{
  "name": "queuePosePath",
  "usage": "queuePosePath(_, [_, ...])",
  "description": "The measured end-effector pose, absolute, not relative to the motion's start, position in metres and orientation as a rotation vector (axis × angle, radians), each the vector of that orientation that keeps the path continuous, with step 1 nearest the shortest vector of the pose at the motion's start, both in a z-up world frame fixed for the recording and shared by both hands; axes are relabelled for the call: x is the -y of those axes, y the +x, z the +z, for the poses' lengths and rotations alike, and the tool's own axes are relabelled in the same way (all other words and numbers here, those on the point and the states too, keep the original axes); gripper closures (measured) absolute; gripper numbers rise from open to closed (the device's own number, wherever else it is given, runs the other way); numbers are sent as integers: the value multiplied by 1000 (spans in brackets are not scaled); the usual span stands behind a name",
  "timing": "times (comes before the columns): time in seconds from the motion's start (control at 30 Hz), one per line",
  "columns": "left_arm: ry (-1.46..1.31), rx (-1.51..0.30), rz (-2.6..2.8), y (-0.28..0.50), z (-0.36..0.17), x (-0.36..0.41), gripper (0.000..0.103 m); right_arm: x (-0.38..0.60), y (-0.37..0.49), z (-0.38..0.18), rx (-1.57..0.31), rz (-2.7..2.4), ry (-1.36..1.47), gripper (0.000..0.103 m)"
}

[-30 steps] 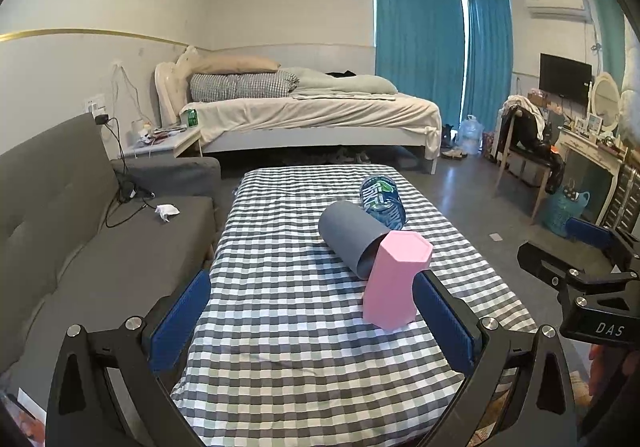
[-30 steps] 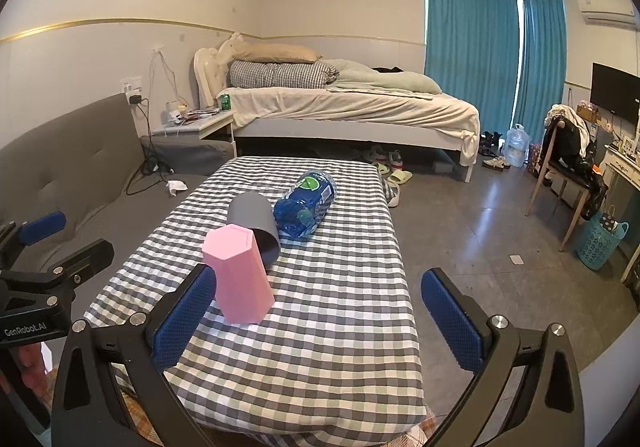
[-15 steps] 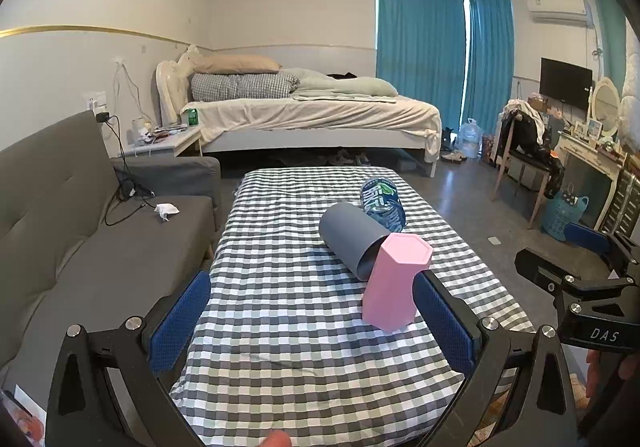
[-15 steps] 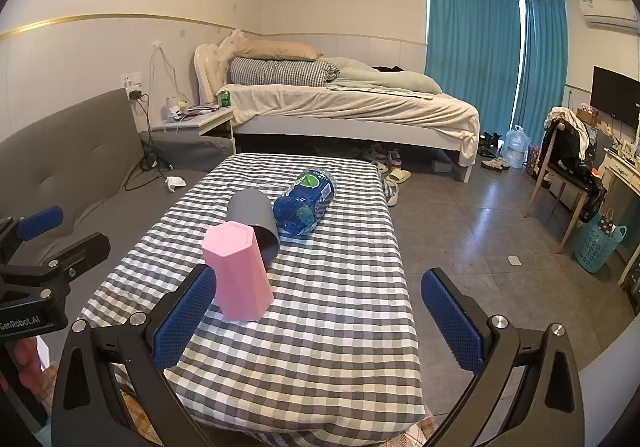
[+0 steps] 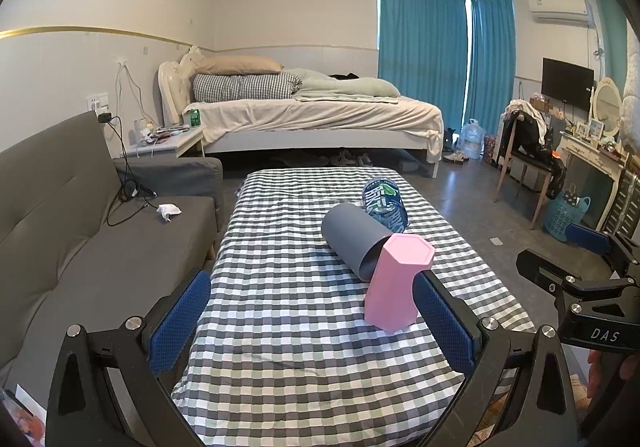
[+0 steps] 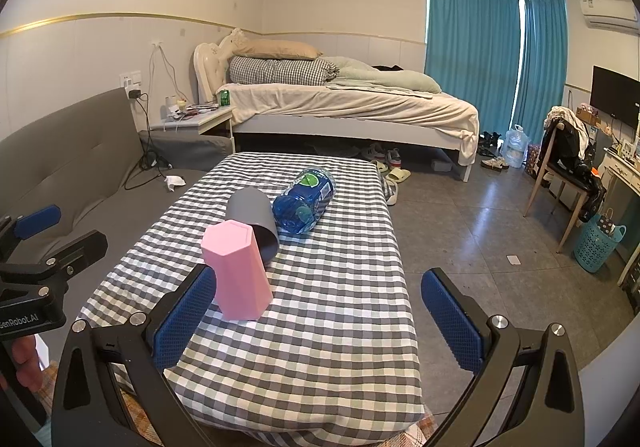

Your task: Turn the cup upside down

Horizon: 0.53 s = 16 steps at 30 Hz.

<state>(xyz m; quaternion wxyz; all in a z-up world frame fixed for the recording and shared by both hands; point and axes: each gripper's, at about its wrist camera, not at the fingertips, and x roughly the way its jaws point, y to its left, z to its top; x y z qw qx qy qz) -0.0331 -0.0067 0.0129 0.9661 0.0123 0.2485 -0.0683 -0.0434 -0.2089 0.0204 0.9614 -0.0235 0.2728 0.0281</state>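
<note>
Nearest the cameras: both claws hang over the near end of the checked table [image 5: 280, 327], held back from everything on it.
Left gripper [image 5: 312, 321]: jaws spread wide, nothing between the blue pads.
Right gripper [image 6: 316, 313]: jaws likewise wide apart and empty.
Pink cup [image 5: 398, 283]: stands on the cloth near the table's front, hexagonal, wider at the top face than at the foot; whether that top face is an open mouth or a closed base cannot be told.
Grey cup [image 5: 354, 235]: lies on its side just behind the pink one, its open mouth toward the cameras and touching or nearly touching the pink cup.
Blue bottle [image 6: 306, 199]: lies on its side beyond the grey cup, close against it.
Far background: sofa [image 5: 80, 231] to the left, bed [image 5: 312, 115] behind the table.
Risk: the three things crowd together, so a finger closing on one cup would likely nudge its neighbour; the grey cup and the bottle can roll, perhaps off the edge.
Risk: the pink cup's taper may let it slip from the pads mid-turn.
Views: only the right wrist shows the bottle's full length and the floor beside the table; only the left shows the sofa seat.
</note>
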Motion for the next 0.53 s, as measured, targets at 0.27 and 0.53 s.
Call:
queuePosePath(0.27, [24,-503,-138,-33,13,7,0,209,-43,21,-555,56,-48,0])
queuePosePath(0.53, [23,-502,-140,-32,15,6,0,210,-44,20,-560,53,-46,0])
